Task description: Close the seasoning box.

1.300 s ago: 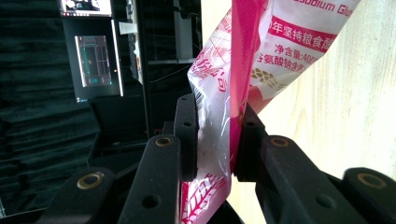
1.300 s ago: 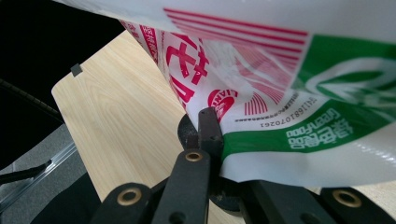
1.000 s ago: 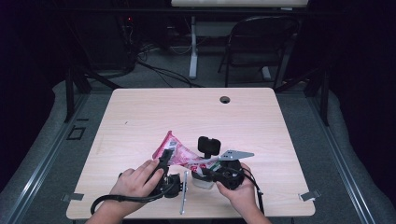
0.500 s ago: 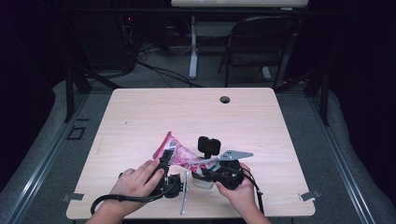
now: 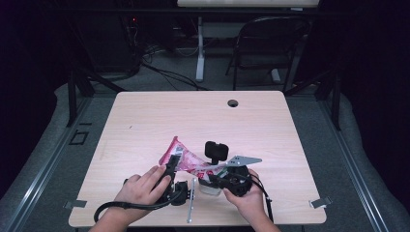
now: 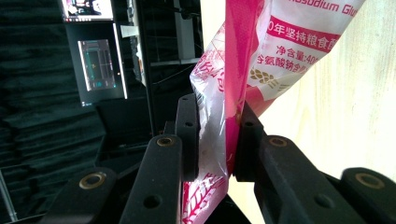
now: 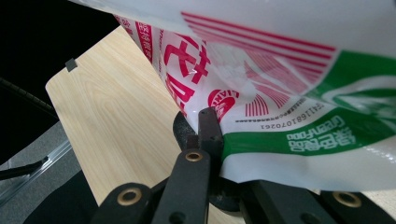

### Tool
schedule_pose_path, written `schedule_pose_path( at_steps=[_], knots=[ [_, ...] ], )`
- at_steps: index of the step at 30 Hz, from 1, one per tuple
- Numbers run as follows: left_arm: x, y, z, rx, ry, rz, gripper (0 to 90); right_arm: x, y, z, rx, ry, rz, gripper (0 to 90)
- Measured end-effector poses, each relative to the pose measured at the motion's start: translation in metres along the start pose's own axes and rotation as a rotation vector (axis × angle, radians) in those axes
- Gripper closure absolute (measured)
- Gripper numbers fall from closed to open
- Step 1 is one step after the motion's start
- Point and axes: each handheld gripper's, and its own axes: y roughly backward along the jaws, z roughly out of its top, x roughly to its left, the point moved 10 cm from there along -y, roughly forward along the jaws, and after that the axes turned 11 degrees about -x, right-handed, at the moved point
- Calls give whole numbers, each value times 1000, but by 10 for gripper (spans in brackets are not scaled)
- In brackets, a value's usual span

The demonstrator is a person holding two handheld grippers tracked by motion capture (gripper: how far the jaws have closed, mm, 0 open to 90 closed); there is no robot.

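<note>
Jaws of the left gripper (image 6: 217,135) pinch a fold of the pink-and-white plastic bag (image 5: 186,159), pads pressing the film from both sides. Jaws of the right gripper (image 7: 210,126) are clamped tight on the bag's other edge, by the green band. Held between both grippers, the bag hangs just above the wooden table (image 5: 193,116), near its front edge, slightly left of centre

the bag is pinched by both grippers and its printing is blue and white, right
Not quite: the bag is printed pink-red and white, with a green band, as the right gripper view shows. The rest holds: the left gripper and the right gripper are both shut on it.
</note>
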Motion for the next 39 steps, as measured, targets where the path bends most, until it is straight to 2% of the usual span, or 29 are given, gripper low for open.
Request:
schedule_pose_path(
  at_steps=[4,5,7,8,9,19,22,39],
  knots=[
    [1,0,1,0,-17,10,770,0,0,0,-2,-1,0,900],
    [1,0,2,-10,-19,23,770,1,-1,0,-11,-7,-1,900],
    [0,0,1,-2,-16,12,771,0,0,0,-10,-5,0,900],
    [0,0,2,-13,-17,23,772,0,0,0,-11,-6,0,900],
    [0,1,1,0,-20,9,771,0,0,0,-11,-6,0,900],
    [2,1,3,-5,-32,19,773,1,0,0,-15,-10,0,900],
    [2,1,3,1,-35,4,774,0,0,0,-15,-5,-2,900],
    [11,2,7,-3,-59,-4,775,3,2,3,-20,-20,9,900]
  ],
)
